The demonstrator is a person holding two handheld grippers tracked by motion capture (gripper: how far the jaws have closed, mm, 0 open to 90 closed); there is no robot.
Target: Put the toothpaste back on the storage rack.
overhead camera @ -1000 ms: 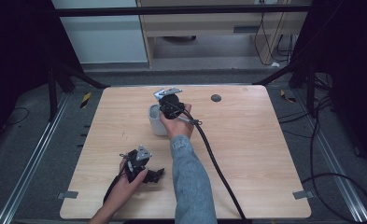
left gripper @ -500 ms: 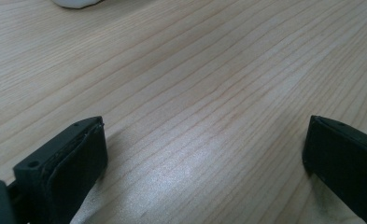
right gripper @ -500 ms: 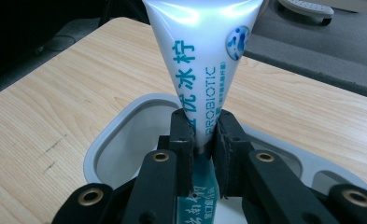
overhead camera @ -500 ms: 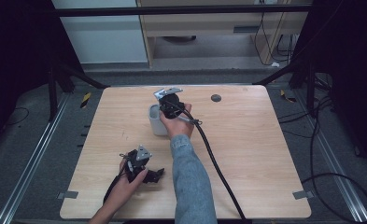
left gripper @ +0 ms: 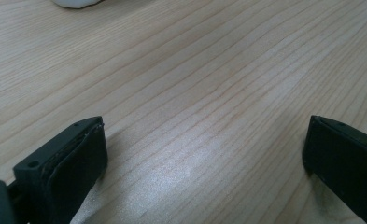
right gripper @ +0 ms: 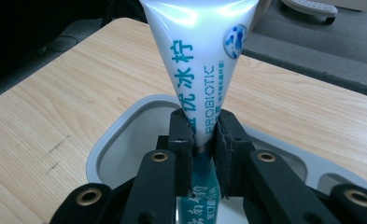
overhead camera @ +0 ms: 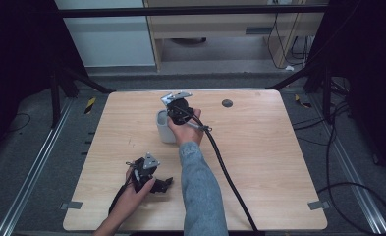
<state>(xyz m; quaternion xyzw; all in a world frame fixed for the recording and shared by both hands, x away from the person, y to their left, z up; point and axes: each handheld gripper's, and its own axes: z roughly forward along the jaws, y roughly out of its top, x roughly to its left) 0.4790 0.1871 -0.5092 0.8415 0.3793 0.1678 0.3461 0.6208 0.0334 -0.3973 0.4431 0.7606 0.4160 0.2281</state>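
White toothpaste tube [right gripper: 197, 60] upright, narrow end down in grey cup [right gripper: 125, 128], pinched by right gripper [right gripper: 201, 140], left gripper [left gripper: 204, 154] wide open, empty

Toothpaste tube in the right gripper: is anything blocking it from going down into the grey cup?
Nothing visible does. The right gripper is shut on the toothpaste tube, directly over the open mouth of the grey cup, and the tube's lower end already points into it. The cup's inside looks empty where it shows.
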